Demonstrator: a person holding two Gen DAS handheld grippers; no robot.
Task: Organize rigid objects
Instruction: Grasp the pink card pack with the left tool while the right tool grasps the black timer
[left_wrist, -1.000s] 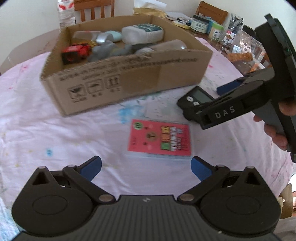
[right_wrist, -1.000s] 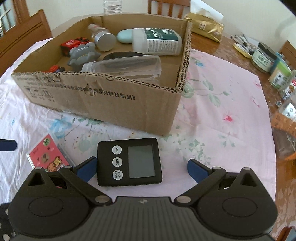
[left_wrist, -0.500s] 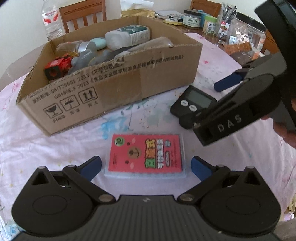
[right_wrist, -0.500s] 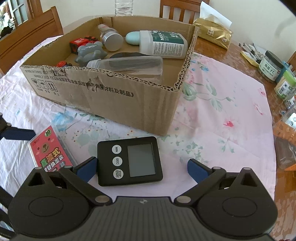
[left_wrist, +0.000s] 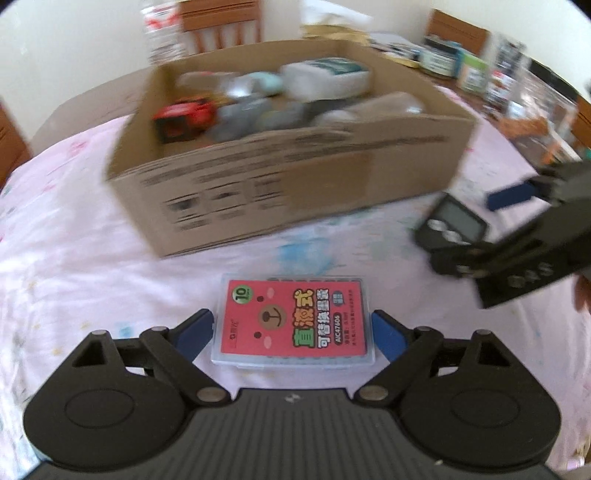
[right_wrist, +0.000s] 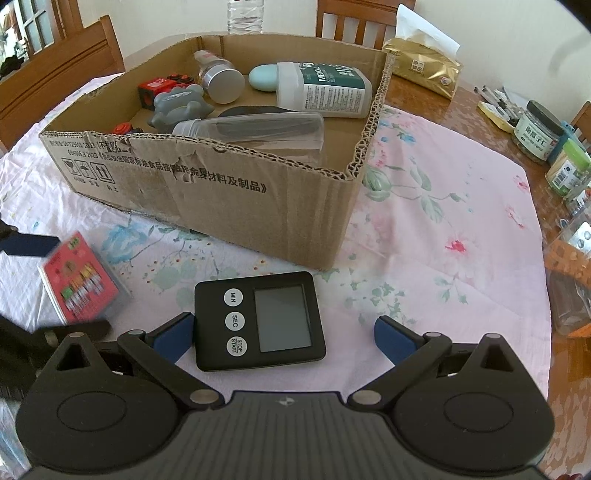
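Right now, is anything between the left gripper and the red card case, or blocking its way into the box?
Nothing sits between the left gripper and the red card case. The cardboard box's near wall stands ahead, so the case must go over it.

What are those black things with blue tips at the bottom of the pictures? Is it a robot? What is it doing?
No robot here: a person holds a grabbing tool in each hand, and each tool has a camera looking forward along its blue-tipped jaws. One picture comes from the left gripper, one from the right gripper. Both are open and hold nothing. The left one sits around a pink card box; the right one sits around a black timer. Both things lie on a flowery tablecloth. Behind them stands a cardboard box with bottles and toys inside, probably where these go next.
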